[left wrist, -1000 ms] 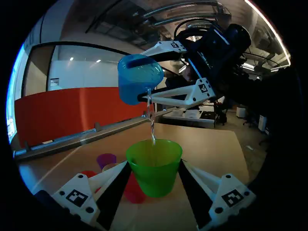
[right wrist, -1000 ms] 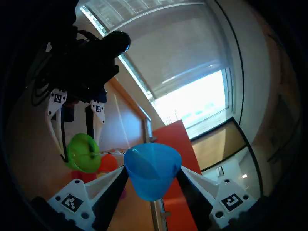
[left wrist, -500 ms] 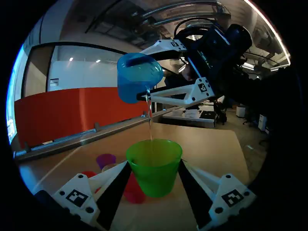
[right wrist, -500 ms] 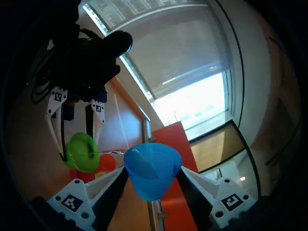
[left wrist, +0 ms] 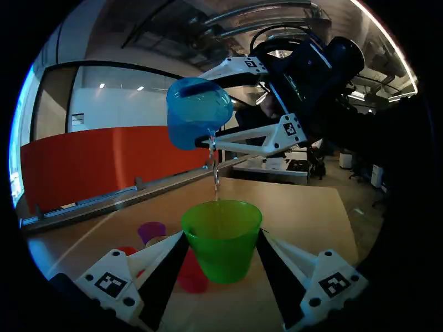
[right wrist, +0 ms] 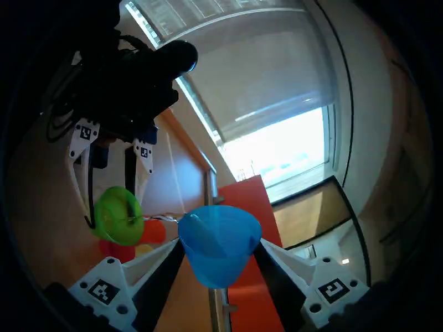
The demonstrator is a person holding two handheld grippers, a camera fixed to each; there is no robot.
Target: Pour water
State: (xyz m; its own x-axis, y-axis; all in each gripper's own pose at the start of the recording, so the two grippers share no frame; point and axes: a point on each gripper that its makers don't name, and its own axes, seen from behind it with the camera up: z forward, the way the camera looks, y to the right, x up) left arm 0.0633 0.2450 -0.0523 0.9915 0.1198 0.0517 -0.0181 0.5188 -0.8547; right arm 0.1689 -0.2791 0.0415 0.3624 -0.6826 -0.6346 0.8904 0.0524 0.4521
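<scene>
Against the frame half a second earlier, the blue cup [left wrist: 196, 113] sits a touch farther left in the left gripper view, and the water stream [left wrist: 215, 171] off its lower lip is still thin but now broken into beads instead of one line. In the right gripper view, the left gripper [right wrist: 113, 213] and its green cup [right wrist: 116, 217] have slid slightly lower. The right gripper [left wrist: 200, 110] is raised above the table [left wrist: 310, 210] and rolled over, its fingers clamped on opposite sides of the blue cup so the cup's mouth tips down toward the green cup [left wrist: 223, 252]. The left gripper [left wrist: 221, 235] is held level and low, both fingers pressed to the green cup's sides and keeping it upright directly under the stream, with water showing inside it. Behind the left finger, a purple cup [left wrist: 152, 229] and a pink cup [left wrist: 191, 274] stand on the table. In its own view the right gripper [right wrist: 219, 246] squeezes the blue cup [right wrist: 219, 254] between both fingers.
</scene>
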